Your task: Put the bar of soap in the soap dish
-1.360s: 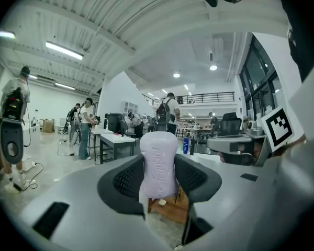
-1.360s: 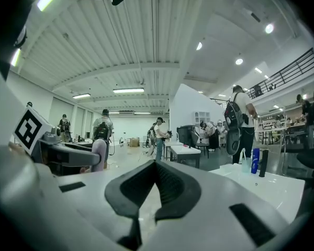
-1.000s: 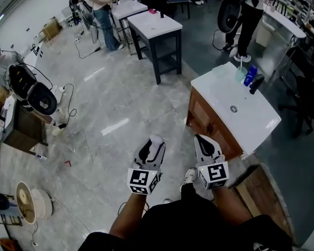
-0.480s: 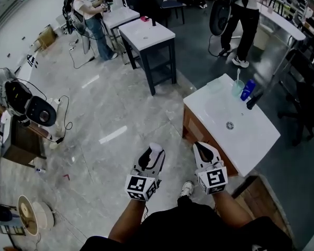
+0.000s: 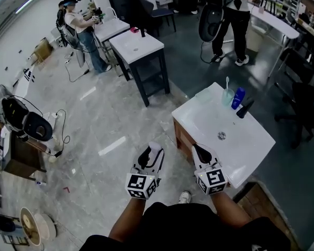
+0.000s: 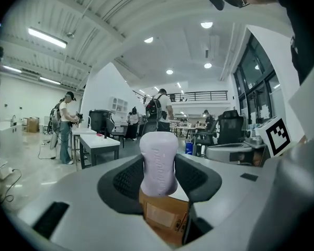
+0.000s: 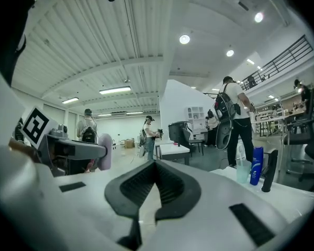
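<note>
left hand-held gripper [image 6: 158,178] is clamped on the pale lilac bar of soap [image 6: 158,161], and the bar stands upright between the black pads, poking out past them. right hand-held gripper [image 7: 155,167] has its jaws pressed together with nothing between them. up in the head view both are held out side by side in front of the person, over the grey marble floor [image 5: 110,116], the right one just at the near edge of the white-topped wooden desk [image 5: 204,116] with its sink. at the desk's far side stand a blue bottle [image 5: 238,98], a clear cup [image 5: 227,96] and a black tap [image 5: 245,109].
</note>
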A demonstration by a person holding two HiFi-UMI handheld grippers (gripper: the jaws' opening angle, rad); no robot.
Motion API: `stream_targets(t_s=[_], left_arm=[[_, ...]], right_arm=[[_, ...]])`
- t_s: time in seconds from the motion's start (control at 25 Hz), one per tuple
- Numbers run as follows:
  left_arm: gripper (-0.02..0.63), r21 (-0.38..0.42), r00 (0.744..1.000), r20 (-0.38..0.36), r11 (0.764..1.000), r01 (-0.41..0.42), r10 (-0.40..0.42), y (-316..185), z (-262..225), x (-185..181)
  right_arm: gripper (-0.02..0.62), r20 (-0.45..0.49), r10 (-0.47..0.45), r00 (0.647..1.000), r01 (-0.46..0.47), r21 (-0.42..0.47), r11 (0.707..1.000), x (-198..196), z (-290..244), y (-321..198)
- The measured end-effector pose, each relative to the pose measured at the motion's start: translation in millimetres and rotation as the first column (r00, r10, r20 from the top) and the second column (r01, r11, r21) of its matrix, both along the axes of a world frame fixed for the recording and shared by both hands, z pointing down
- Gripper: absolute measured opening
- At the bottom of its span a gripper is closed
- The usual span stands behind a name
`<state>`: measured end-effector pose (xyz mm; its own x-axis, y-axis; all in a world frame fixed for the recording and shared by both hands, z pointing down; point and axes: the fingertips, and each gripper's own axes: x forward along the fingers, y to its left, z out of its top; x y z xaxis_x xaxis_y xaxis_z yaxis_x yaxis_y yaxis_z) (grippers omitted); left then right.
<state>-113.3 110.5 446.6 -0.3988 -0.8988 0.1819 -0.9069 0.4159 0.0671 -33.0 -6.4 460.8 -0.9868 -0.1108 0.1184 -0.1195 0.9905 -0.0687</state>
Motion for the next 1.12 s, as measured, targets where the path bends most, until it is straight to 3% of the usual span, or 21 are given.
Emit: stream_targets(t_s=[0.48,0.88,1.12], left_arm=[[0.202,0.048,0.994,0.011,0.993,-0.111,0.111,-75,-5,-8],[0.202,0.078,0.974,0.005,0.971,-0.226,0.227,-152,-1,-52],[0.204,0.054,0.951,-0.003,0.95,-0.307,0.308,-188,5,-88]], right_arm=[[0.015,0.04,0.045,0.998,-0.044,-0.018,0.999,-5,0,-50],[0.015,0.036,0.161,0.986,-0.161,-0.004,0.987,-39,-4,-115],[0.015,-0.024,0.236,0.971,-0.237,-0.06,0.97,-72,1,-149]])
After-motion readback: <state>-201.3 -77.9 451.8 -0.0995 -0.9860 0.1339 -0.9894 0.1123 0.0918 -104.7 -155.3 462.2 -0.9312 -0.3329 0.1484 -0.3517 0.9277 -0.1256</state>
